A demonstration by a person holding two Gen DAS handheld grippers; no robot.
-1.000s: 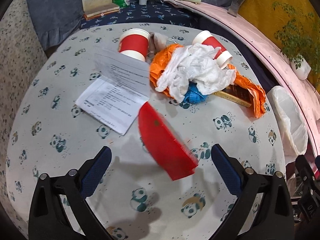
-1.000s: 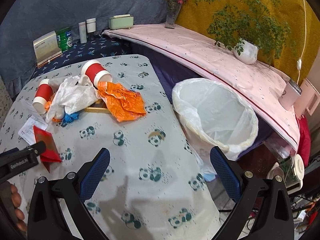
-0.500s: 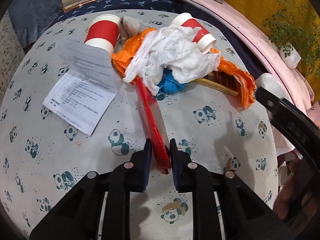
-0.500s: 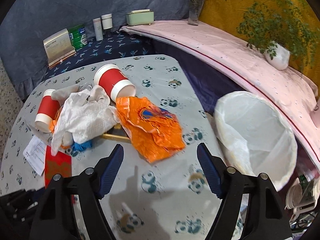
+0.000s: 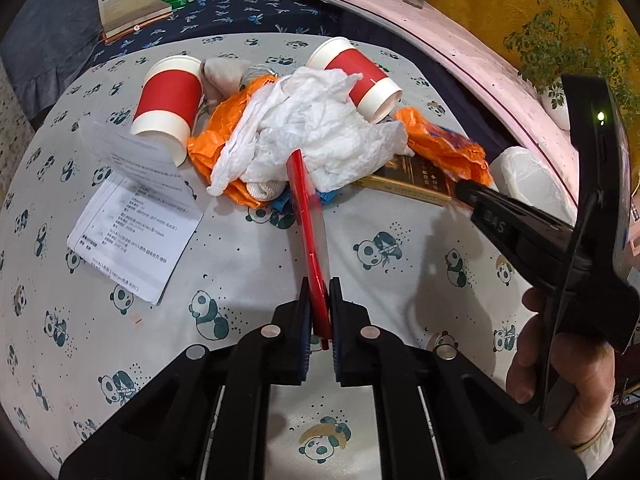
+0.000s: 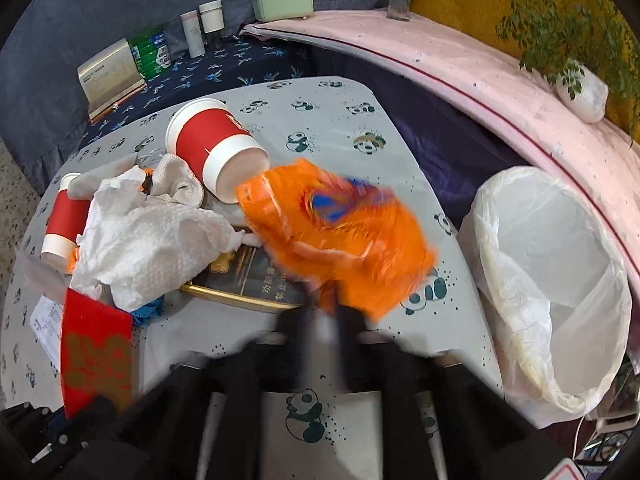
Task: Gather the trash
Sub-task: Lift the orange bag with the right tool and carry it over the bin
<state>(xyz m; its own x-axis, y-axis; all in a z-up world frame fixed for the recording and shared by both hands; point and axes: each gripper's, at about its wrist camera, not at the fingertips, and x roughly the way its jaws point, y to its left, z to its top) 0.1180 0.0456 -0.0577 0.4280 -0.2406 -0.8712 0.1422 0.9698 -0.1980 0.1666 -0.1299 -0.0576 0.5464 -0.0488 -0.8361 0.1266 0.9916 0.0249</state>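
Note:
My left gripper [image 5: 319, 312] is shut on a flat red envelope [image 5: 308, 220], held on edge above the table; the envelope also shows in the right wrist view [image 6: 96, 352]. My right gripper [image 6: 324, 312] is shut on the edge of an orange plastic bag [image 6: 336, 240], both blurred by motion. The pile behind holds white crumpled paper [image 5: 320, 136], two red-and-white paper cups [image 5: 170, 104] [image 5: 356, 76], a gold-edged box [image 6: 244, 280] and a blue scrap [image 5: 284, 200]. A bin lined with a white bag [image 6: 560, 280] stands right of the table.
A printed paper sheet [image 5: 136, 224] lies on the panda-print tablecloth [image 5: 400, 240]. A pink-covered ledge [image 6: 480, 80] with a potted plant [image 6: 580, 88] runs along the right. Boxes and bottles [image 6: 160, 52] stand at the back.
My left gripper keeps its hold on the red envelope and has lifted it. My right gripper moved in and shut on the orange bag, which is now moving.

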